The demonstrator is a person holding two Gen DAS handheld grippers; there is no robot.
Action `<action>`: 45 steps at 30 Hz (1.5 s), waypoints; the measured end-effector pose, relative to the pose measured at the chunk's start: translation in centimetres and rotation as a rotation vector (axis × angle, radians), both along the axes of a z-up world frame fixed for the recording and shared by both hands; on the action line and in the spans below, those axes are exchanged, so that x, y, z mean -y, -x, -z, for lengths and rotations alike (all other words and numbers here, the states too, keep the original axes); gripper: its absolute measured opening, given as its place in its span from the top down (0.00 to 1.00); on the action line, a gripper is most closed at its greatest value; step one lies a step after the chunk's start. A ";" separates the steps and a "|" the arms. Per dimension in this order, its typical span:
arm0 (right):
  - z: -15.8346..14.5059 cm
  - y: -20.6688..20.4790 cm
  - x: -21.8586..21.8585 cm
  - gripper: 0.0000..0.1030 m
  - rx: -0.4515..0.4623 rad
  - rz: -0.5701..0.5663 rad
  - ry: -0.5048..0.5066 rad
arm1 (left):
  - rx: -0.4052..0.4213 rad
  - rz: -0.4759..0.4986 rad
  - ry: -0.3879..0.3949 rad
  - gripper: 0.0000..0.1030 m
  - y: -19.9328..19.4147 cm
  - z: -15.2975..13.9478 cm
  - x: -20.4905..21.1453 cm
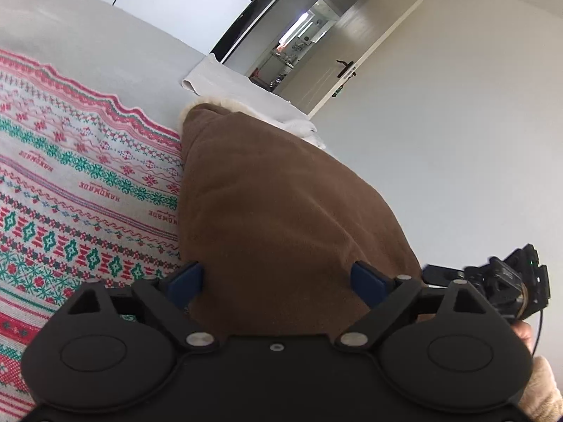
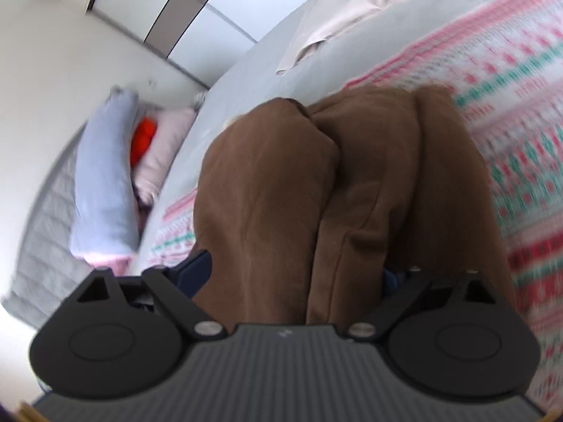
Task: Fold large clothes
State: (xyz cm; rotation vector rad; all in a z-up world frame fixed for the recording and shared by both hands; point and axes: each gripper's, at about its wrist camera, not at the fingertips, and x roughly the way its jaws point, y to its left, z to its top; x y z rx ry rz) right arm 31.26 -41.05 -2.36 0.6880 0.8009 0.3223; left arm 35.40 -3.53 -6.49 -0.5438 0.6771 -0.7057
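Note:
A thick brown garment (image 1: 281, 211) with cream fleece lining (image 1: 218, 100) lies bunched on a red, green and white patterned blanket (image 1: 70, 193). My left gripper (image 1: 278, 281) is open; its blue pads (image 1: 186, 281) stand wide apart, and the fabric passes between and beneath them. In the right wrist view the brown garment (image 2: 281, 193) bulges in two folds between the jaws of my right gripper (image 2: 295, 270). The left pad (image 2: 197, 267) touches the fabric and the right one is buried under a fold. The garment looks sharp there while the blanket (image 2: 527, 140) is blurred.
The blanket covers a grey bed (image 1: 88, 52). A white folded cloth (image 1: 225, 77) lies at its far edge, near an open door (image 1: 352, 52). A hand (image 1: 524, 334) in a fuzzy cream sleeve is at lower right. Pillows (image 2: 102, 176) and a pale pink cloth (image 2: 352, 3) lie on the bed.

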 end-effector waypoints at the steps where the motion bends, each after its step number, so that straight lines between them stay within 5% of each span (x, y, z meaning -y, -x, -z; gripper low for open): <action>1: -0.3 -0.2 -0.7 0.27 0.006 0.010 0.019 | -0.011 -0.005 0.014 0.12 -0.1 0.2 -0.2; 4: -1.6 0.0 -3.3 0.73 0.030 0.053 0.135 | -0.021 -0.026 0.021 0.12 0.0 0.6 -0.4; 7: -4.4 1.2 -5.4 0.82 0.083 0.090 0.235 | -0.018 -0.037 0.030 0.11 -0.1 0.6 -0.3; 10: -8.0 3.5 -3.6 0.86 0.219 0.138 0.144 | 0.013 -0.021 0.068 0.11 0.4 0.2 -0.4; 14: -8.0 6.3 1.0 0.87 0.251 0.225 0.104 | 0.064 0.058 0.133 0.11 1.5 -0.6 0.5; 18: -1.2 8.2 6.0 0.87 0.143 0.336 0.001 | 0.055 0.083 0.067 0.11 1.7 -0.1 2.2; 23: 6.6 9.8 9.6 0.85 0.130 0.378 -0.161 | -0.026 0.123 0.098 0.06 1.4 1.7 3.6; 25: 7.4 10.2 9.9 0.77 0.155 0.375 -0.198 | -0.064 0.127 0.125 0.03 1.1 2.5 3.5; 27: 7.7 10.9 10.2 0.64 0.158 0.378 -0.222 | -0.188 0.150 0.228 0.03 0.1 4.2 3.2; 29: 7.9 11.5 10.4 0.24 0.116 0.407 -0.203 | -0.210 0.152 0.271 0.03 0.0 4.8 3.0; 34: 8.7 11.9 10.3 0.25 0.142 0.340 -0.212 | -0.179 0.146 0.308 0.04 1.0 5.0 2.8; 38: 10.1 10.5 9.6 0.55 0.117 0.255 -0.360 | -0.173 0.159 0.319 0.10 1.3 4.8 2.5; 41: 10.9 11.1 8.8 0.62 0.143 0.312 -0.486 | -0.182 0.140 0.330 0.21 1.8 4.4 2.0; 45: 7.4 13.2 5.8 0.64 0.174 0.346 -0.457 | -0.128 0.103 0.237 0.31 4.5 1.0 1.2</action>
